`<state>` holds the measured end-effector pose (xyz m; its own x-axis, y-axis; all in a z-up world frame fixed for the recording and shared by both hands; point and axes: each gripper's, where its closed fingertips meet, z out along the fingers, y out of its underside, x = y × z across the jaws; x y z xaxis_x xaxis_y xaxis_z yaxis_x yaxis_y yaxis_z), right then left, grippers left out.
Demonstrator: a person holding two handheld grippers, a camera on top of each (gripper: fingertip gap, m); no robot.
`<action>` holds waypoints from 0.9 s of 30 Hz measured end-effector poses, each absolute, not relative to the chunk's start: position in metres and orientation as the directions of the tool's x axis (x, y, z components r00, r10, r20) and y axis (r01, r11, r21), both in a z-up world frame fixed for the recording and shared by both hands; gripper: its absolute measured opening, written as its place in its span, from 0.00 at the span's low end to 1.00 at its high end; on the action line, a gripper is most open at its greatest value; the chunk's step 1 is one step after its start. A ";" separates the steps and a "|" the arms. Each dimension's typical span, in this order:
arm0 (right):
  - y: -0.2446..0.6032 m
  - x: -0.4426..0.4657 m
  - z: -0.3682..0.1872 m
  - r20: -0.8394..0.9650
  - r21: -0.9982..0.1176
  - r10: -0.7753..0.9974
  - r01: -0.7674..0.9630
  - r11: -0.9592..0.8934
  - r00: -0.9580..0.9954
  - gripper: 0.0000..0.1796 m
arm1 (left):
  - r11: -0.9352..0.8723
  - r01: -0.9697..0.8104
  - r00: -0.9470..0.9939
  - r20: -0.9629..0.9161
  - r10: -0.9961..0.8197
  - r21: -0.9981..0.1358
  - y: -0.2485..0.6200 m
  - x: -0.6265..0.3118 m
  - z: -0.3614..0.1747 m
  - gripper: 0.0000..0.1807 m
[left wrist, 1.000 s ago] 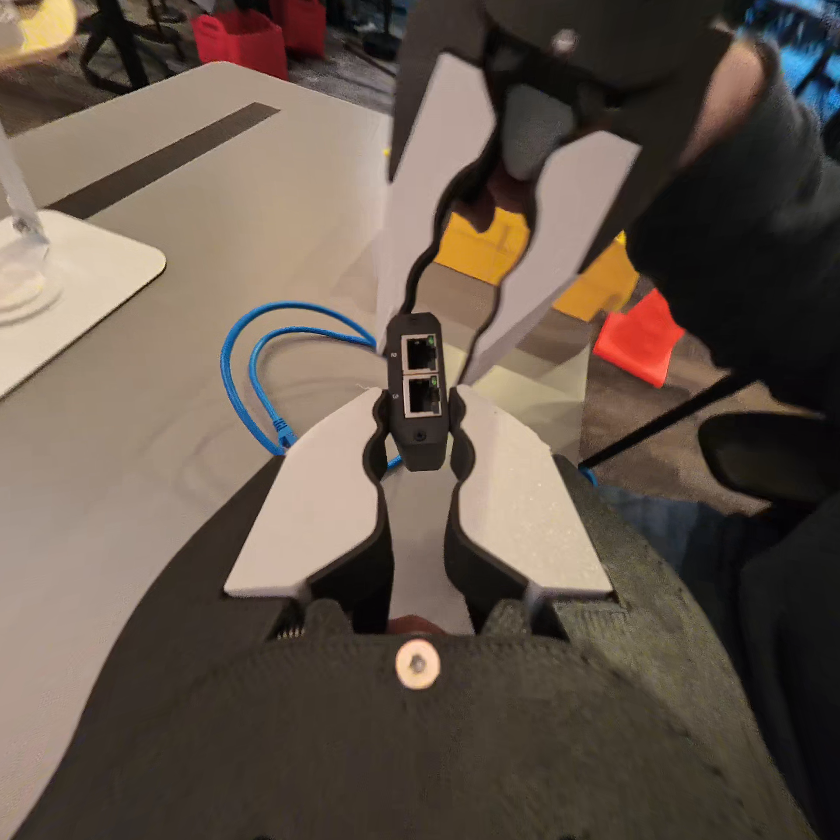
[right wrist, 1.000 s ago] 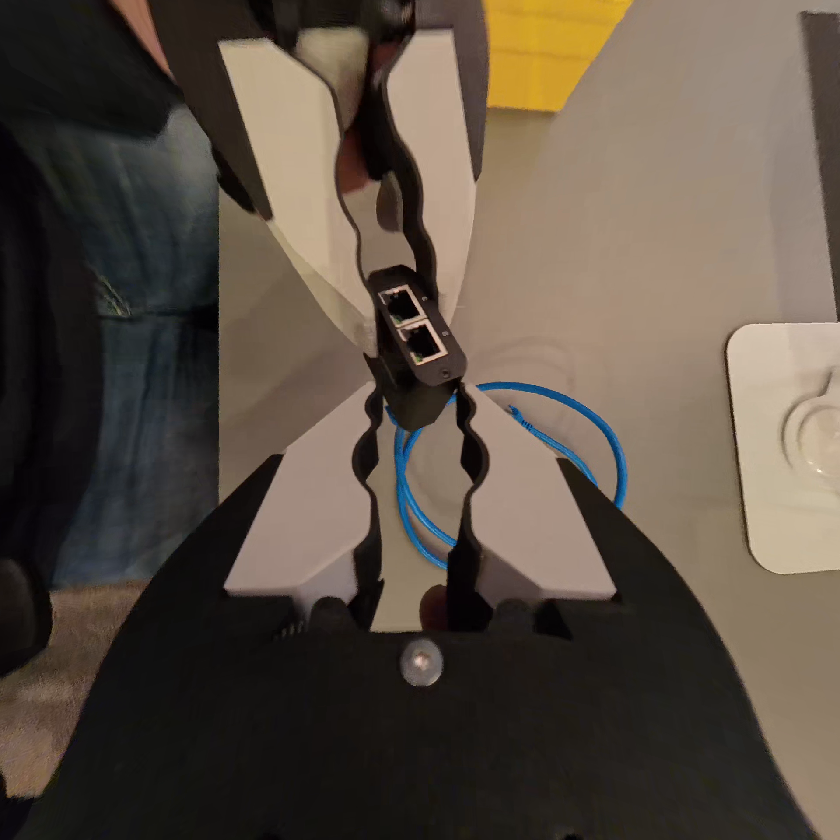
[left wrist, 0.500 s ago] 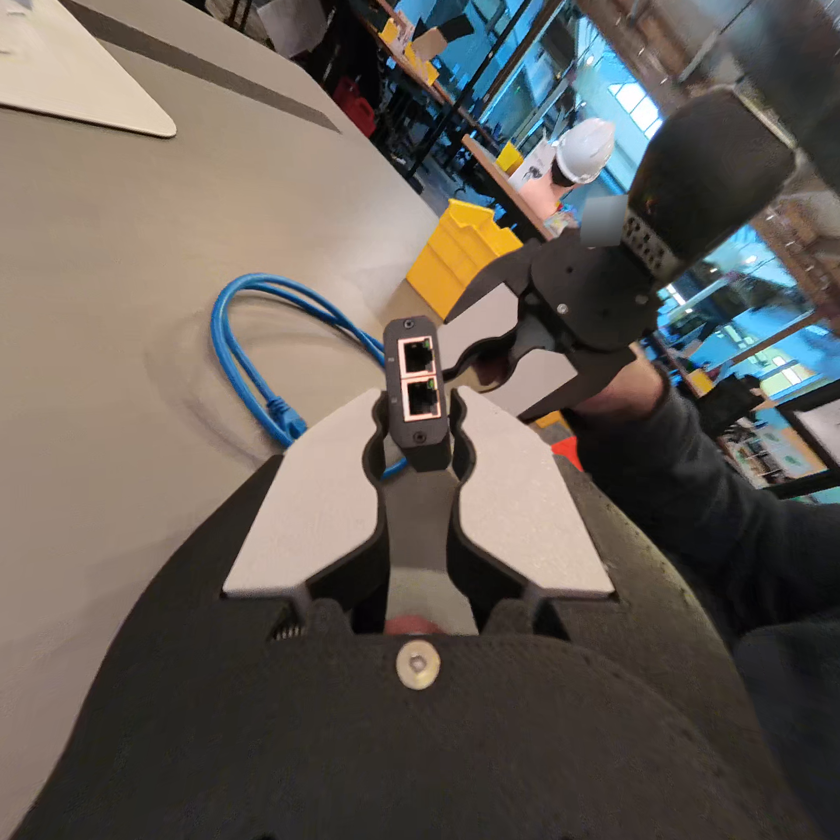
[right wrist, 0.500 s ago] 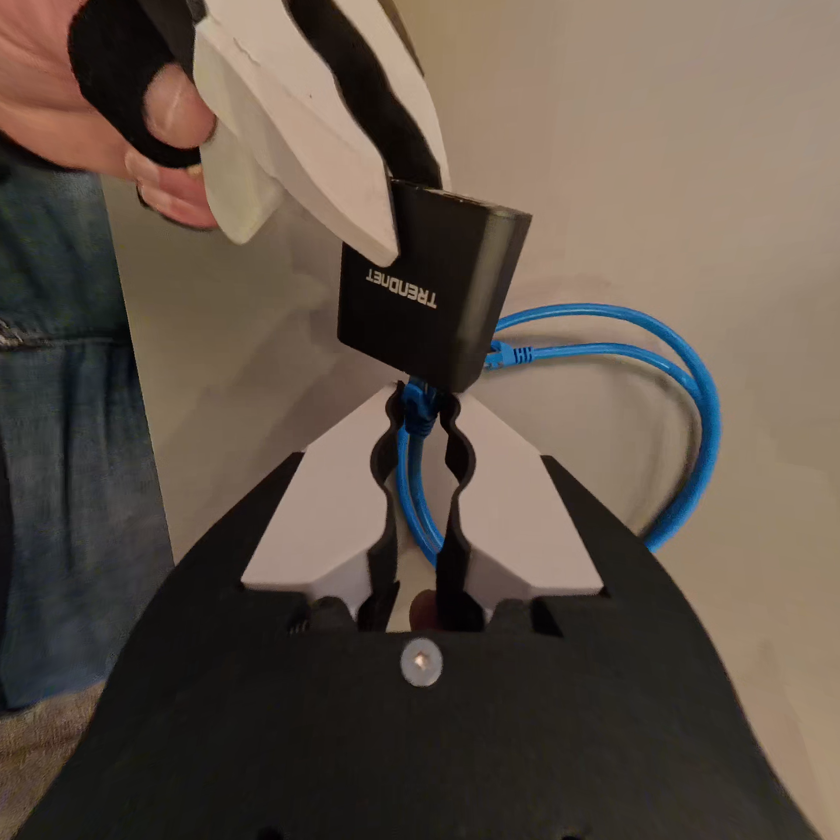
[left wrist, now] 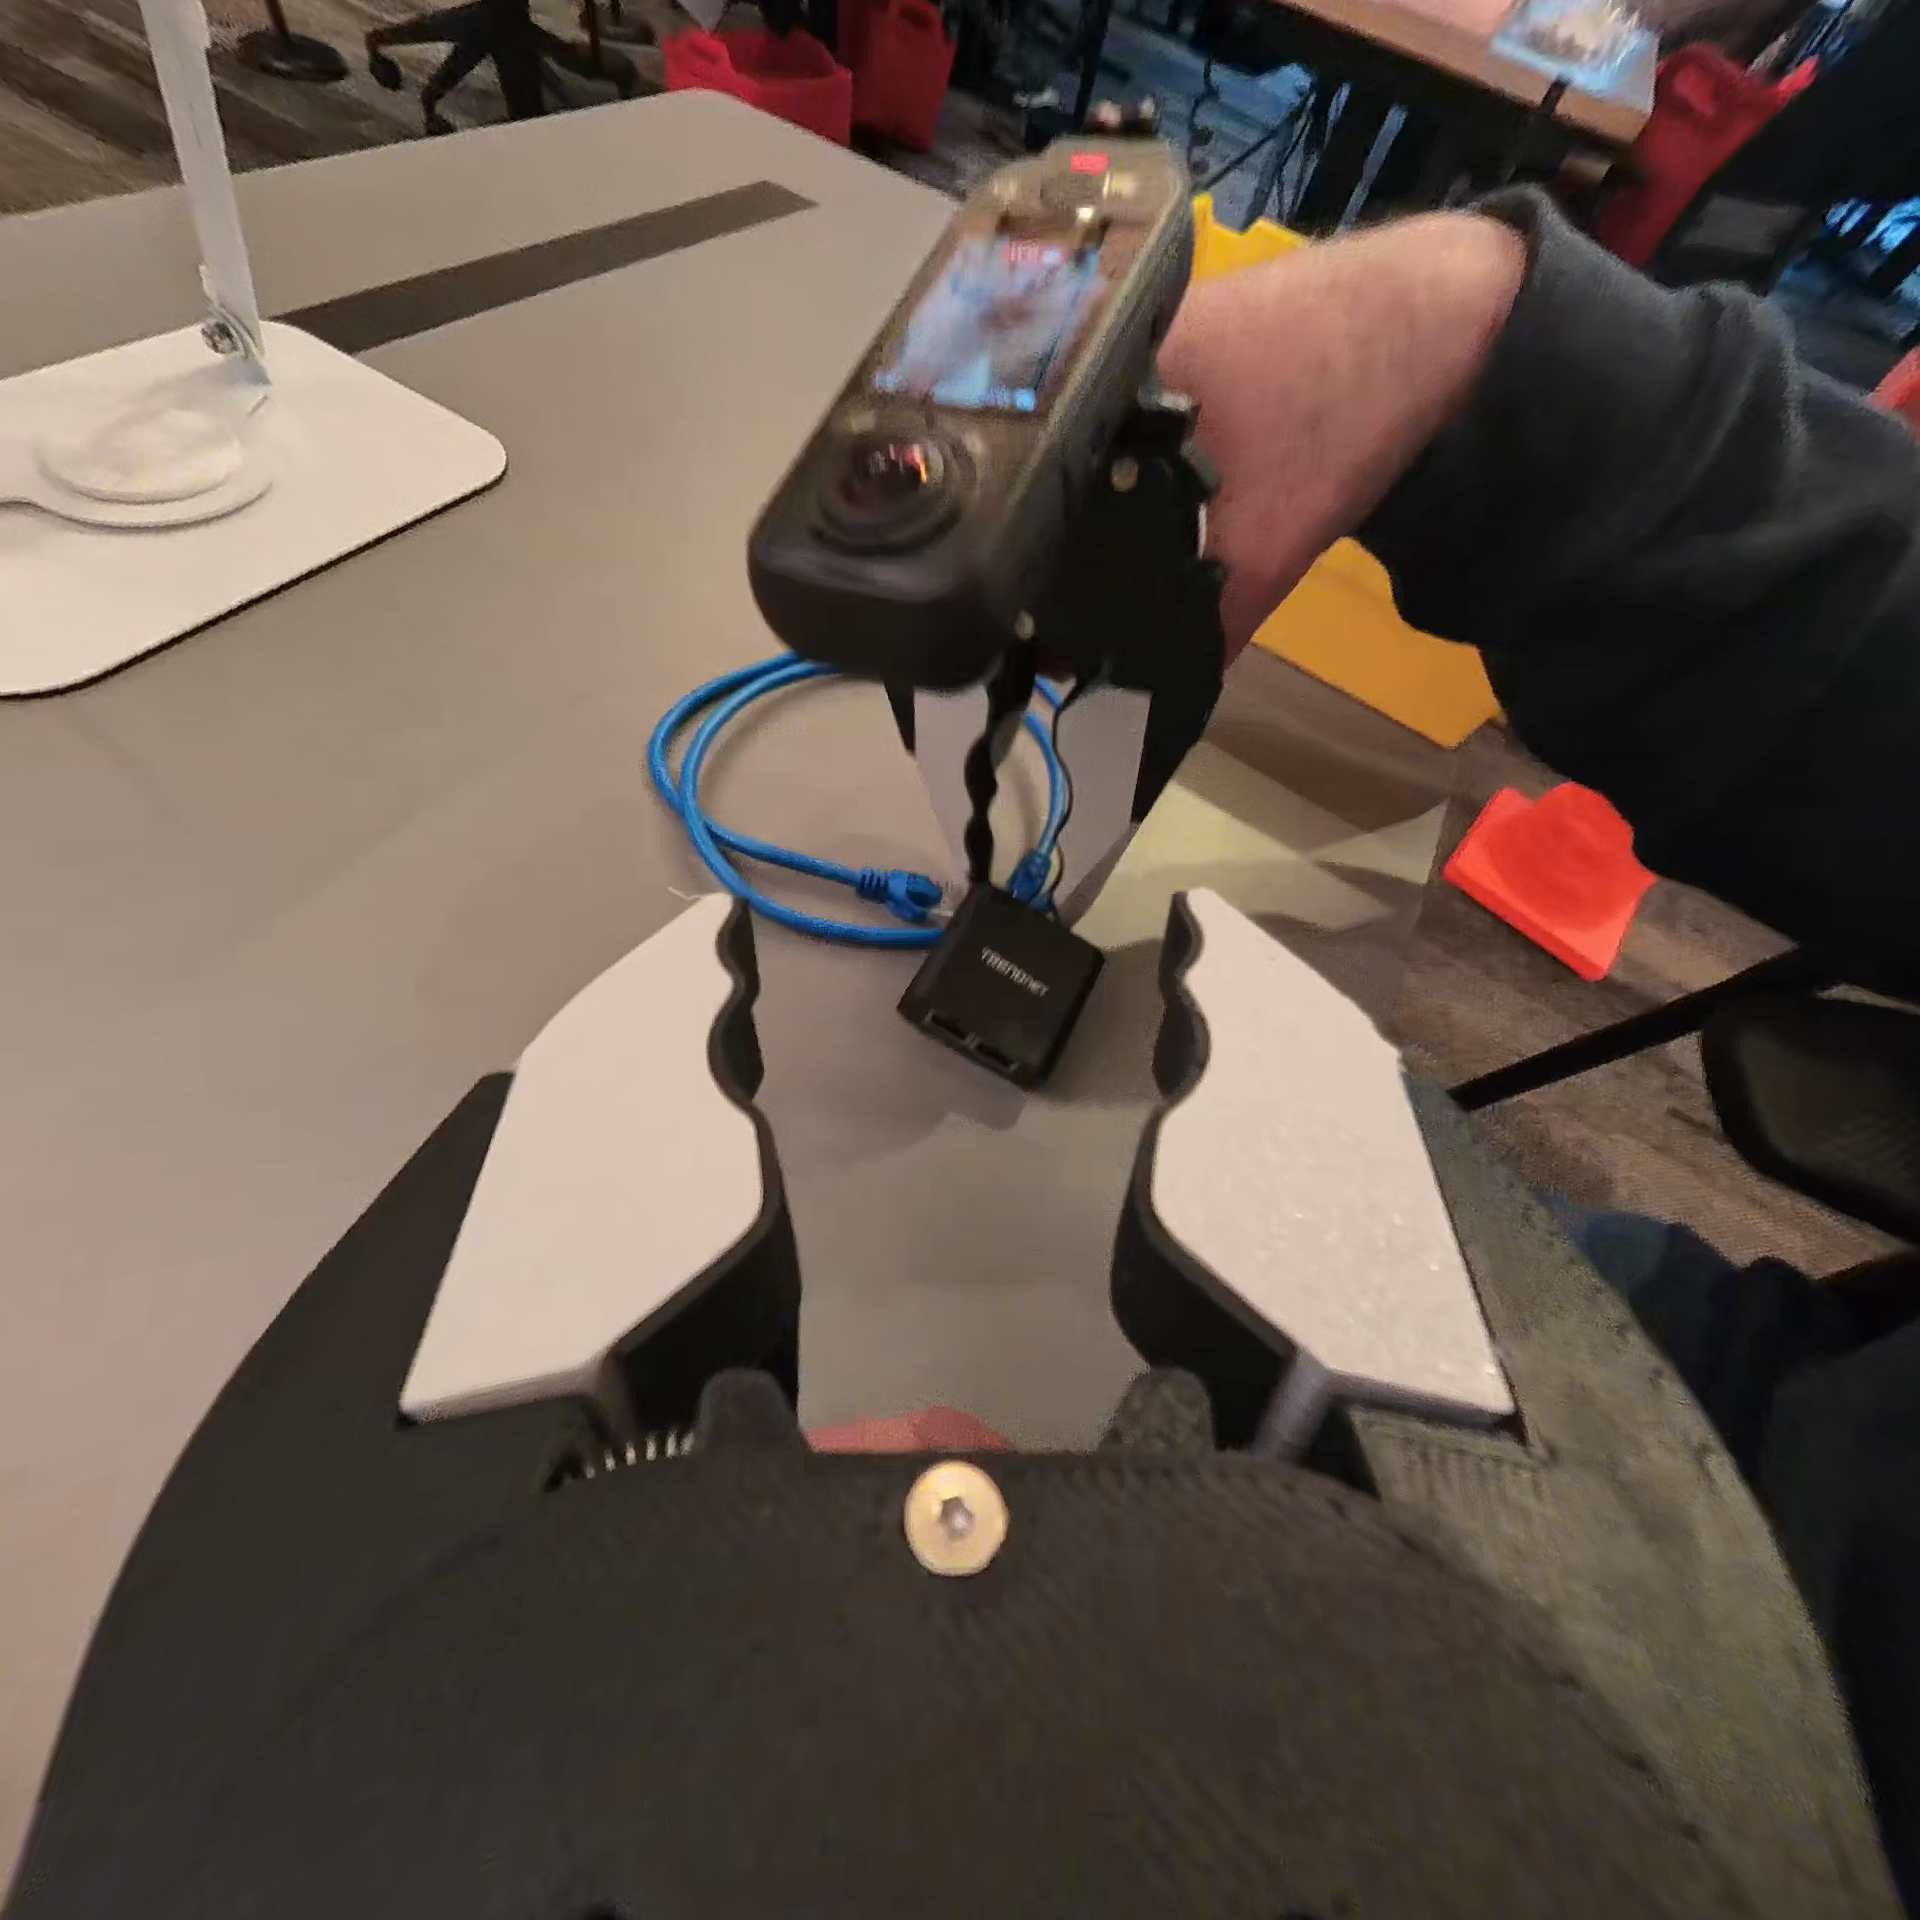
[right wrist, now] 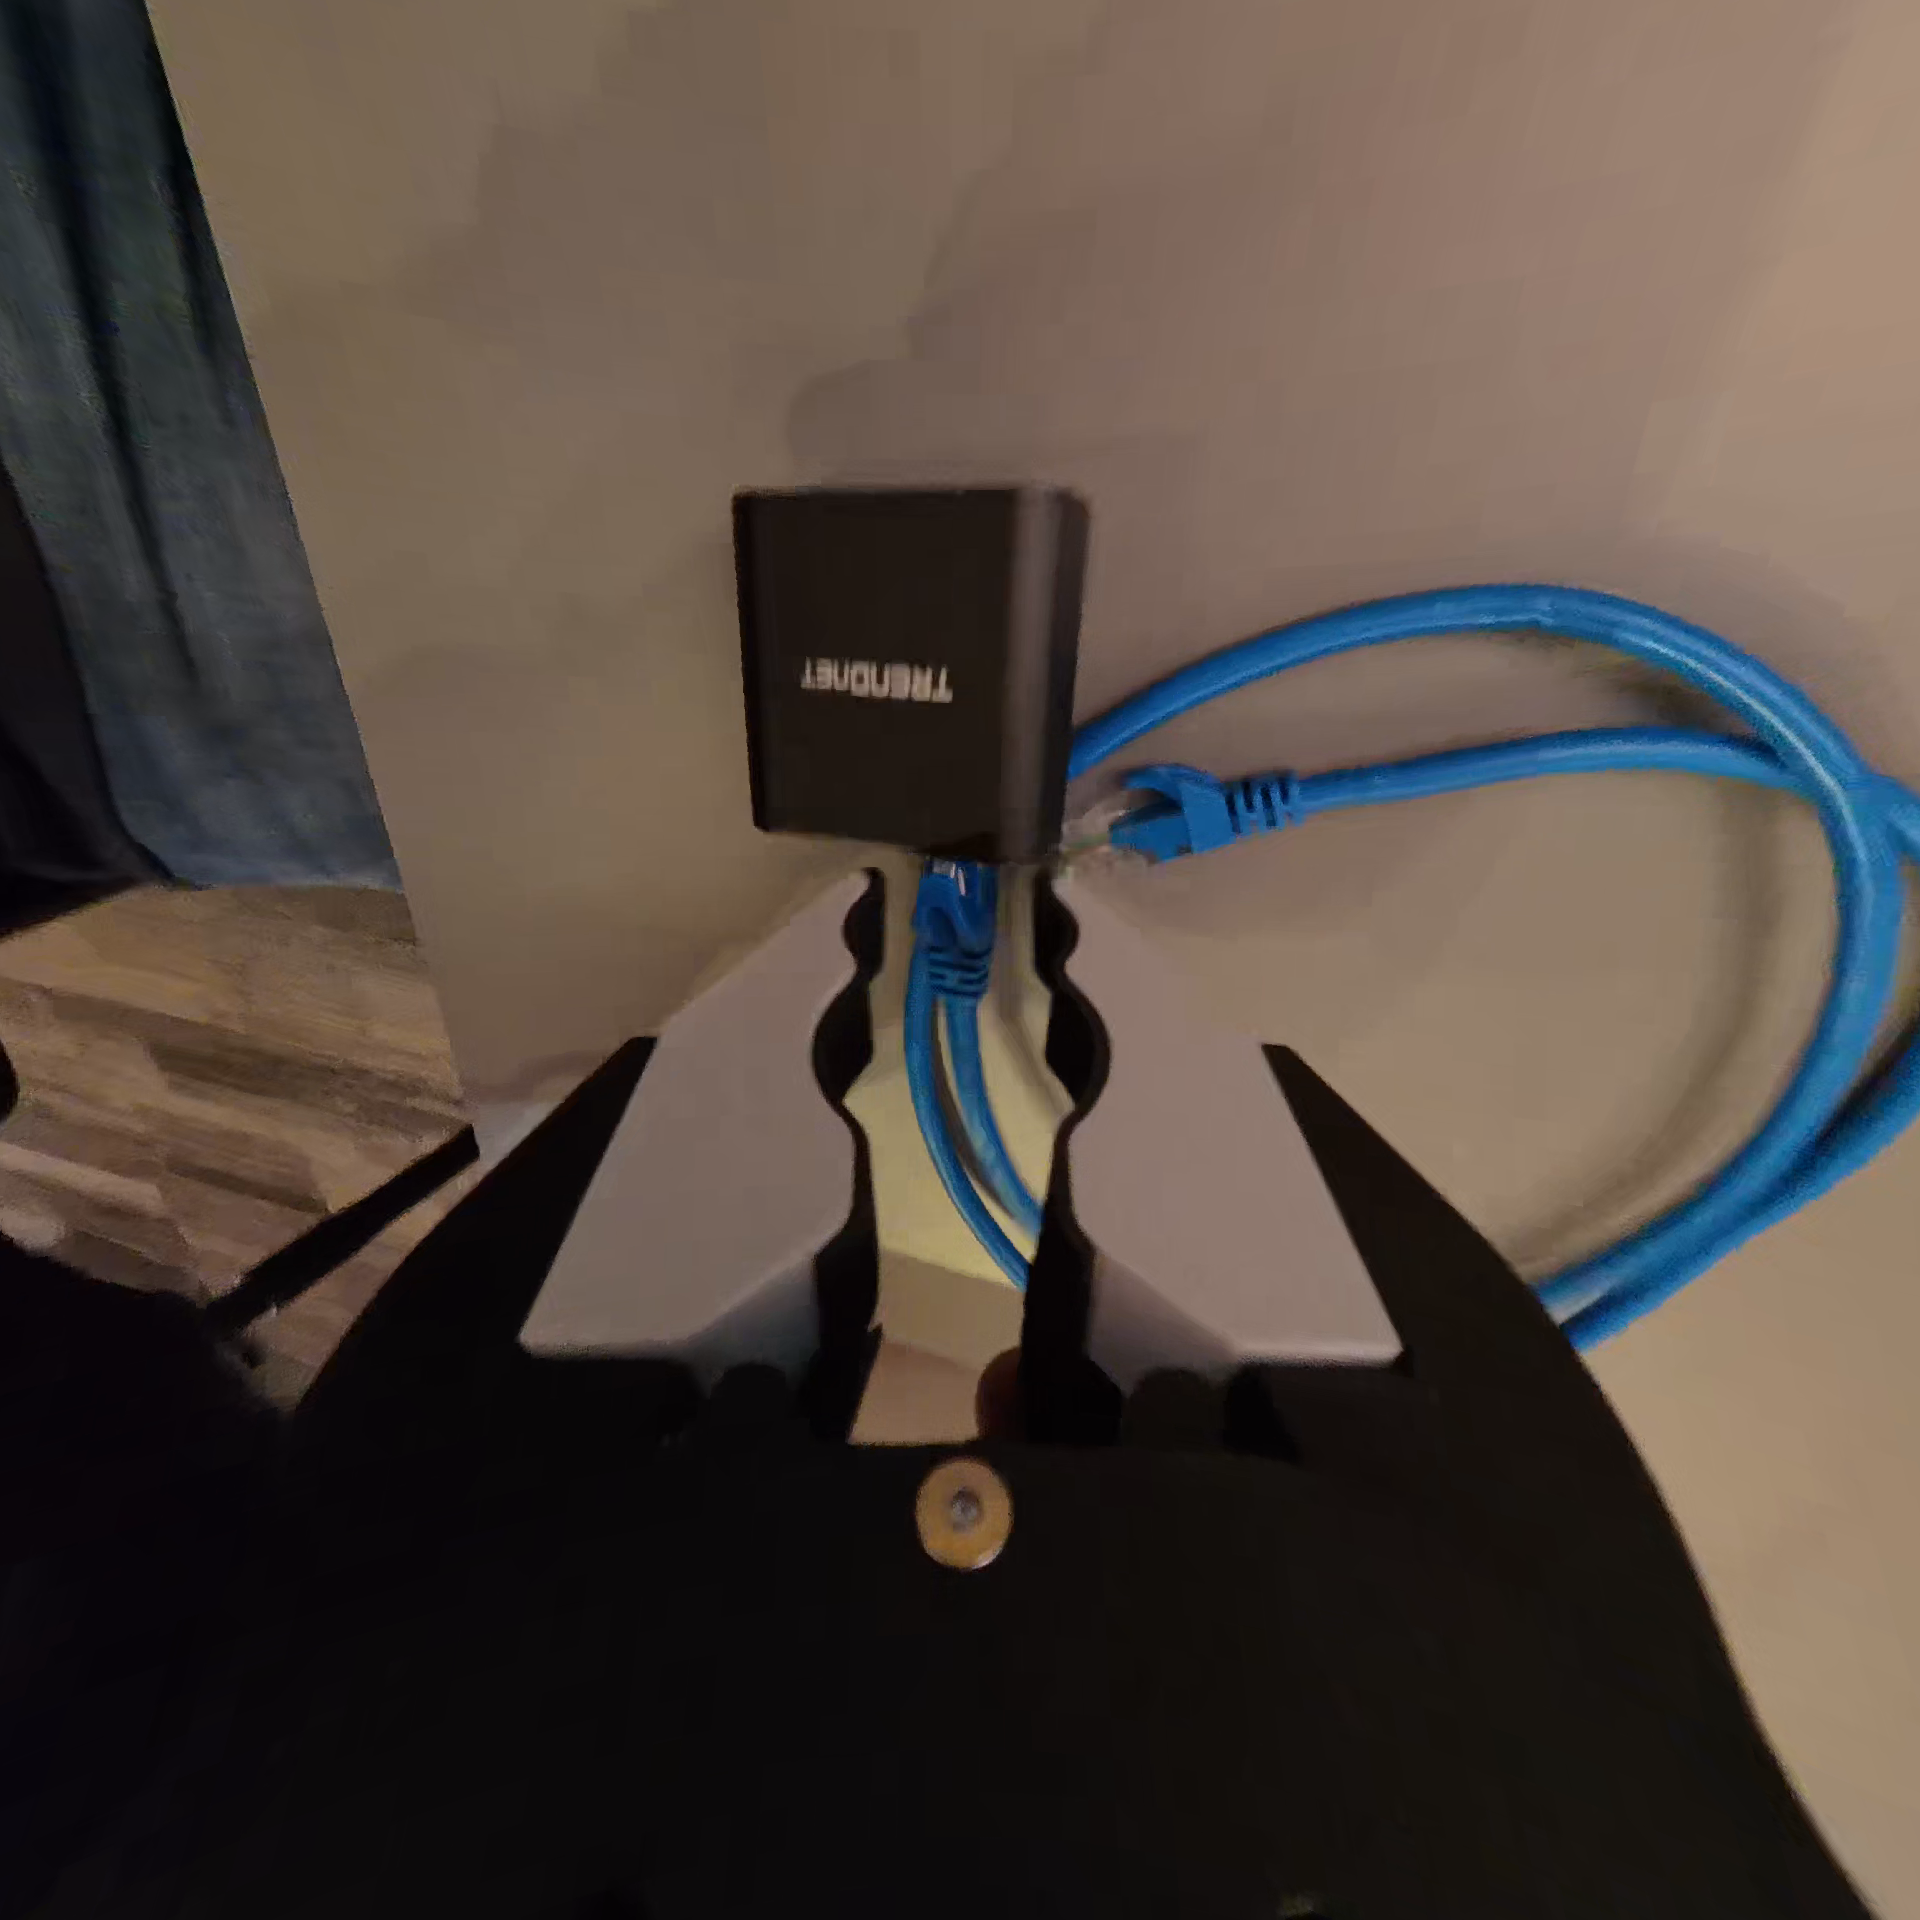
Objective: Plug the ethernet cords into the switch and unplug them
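The switch (left wrist: 1000, 985) lies flat on the grey table (left wrist: 312, 831), a small black box with its two ports facing toward my left gripper (left wrist: 961, 935) and its opposite end turned to my right gripper (right wrist: 961, 883); its long axis runs roughly along the line between the two tools. My left gripper hangs low over the table with its fingers spread wide, holding nothing, the switch sitting just beyond the gap between the tips. My right gripper comes in from the far side, tilted steeply down, the hand (left wrist: 1320, 416) behind it and a camera (left wrist: 966, 416) mounted on top. Its fingers are drawn close around one blue plug (right wrist: 948, 914) right at the switch's near edge, but I cannot tell whether they truly pinch it or whether it is seated in a port. The blue ethernet cord (right wrist: 1558, 748) loops on the table to one side, and its other plug (right wrist: 1174, 821) lies loose, just beside the switch's corner
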<state>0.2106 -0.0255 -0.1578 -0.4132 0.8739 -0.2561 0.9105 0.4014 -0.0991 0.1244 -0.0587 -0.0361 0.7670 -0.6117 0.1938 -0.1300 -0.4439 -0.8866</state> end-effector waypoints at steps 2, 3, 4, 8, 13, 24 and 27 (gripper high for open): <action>-0.022 0.208 -0.155 -0.231 -0.134 0.893 0.922 0.364 -0.386 0.29 | -0.434 -0.172 0.776 0.150 -0.613 -0.884 -0.065 0.121 -0.034 0.41; -0.023 0.208 -0.152 -0.222 -0.157 0.896 0.921 0.355 -0.383 0.30 | -0.424 -0.191 0.781 0.125 -0.612 -0.885 -0.068 0.117 -0.030 0.40; -0.021 0.206 -0.150 -0.195 -0.181 0.905 0.921 0.345 -0.378 0.31 | -0.402 -0.210 0.787 0.090 -0.611 -0.891 -0.072 0.112 -0.023 0.39; -0.012 0.203 -0.138 -0.049 -0.260 0.936 0.910 0.324 -0.347 0.35 | -0.314 -0.405 0.816 -0.184 -0.548 -0.859 -0.088 0.053 0.014 0.38; -0.018 0.196 -0.111 0.053 -0.433 0.953 0.853 0.291 -0.298 0.31 | -0.430 -0.529 0.846 -0.415 -0.335 -0.731 -0.131 -0.075 0.045 0.32; -0.035 0.189 -0.111 0.093 -0.506 0.949 0.807 0.305 -0.301 0.31 | -0.723 -0.626 0.738 -0.521 -0.428 -0.292 -0.177 -0.211 -0.075 0.21; -0.037 0.189 -0.112 0.103 -0.506 0.946 0.802 0.316 -0.308 0.30 | -0.737 -0.624 0.731 -0.527 -0.434 -0.259 -0.176 -0.221 -0.086 0.19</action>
